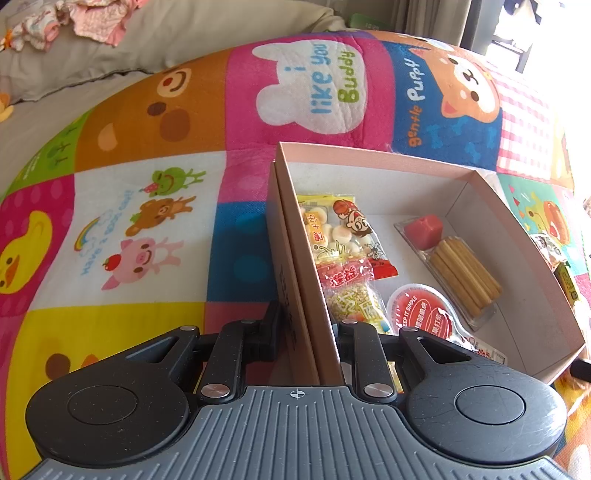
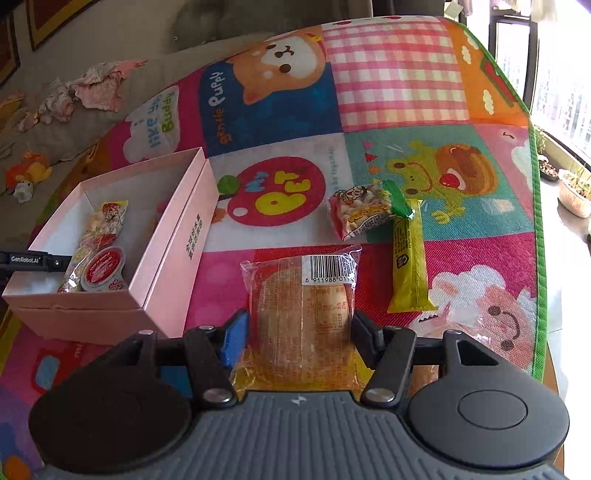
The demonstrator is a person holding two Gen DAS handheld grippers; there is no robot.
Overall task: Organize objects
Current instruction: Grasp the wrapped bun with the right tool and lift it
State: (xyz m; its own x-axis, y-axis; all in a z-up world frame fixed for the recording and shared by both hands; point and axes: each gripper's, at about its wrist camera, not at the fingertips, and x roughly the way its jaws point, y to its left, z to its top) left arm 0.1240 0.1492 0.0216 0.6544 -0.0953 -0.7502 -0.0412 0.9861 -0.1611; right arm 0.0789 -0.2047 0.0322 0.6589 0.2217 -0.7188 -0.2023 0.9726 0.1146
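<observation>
A pink cardboard box (image 1: 373, 153) sits open on a colourful play mat; it also shows in the right wrist view (image 2: 173, 236). Inside lie a cartoon snack bag (image 1: 343, 229), a grain snack bag (image 1: 354, 295), a red jelly cup (image 1: 421, 314) and a tray of biscuit sticks (image 1: 461, 273). My left gripper (image 1: 308, 325) is shut on the box's near wall. My right gripper (image 2: 299, 332) is shut on a clear-wrapped round cake (image 2: 303, 314), fingers on either side. A snack bag (image 2: 364, 212) and a yellow-green bar (image 2: 408, 258) lie on the mat beyond.
The mat (image 2: 399, 74) covers a table whose right edge drops to a floor with plant pots (image 2: 572, 192). A grey sofa with crumpled clothes (image 1: 92, 18) and a soft toy (image 2: 29, 173) stands behind.
</observation>
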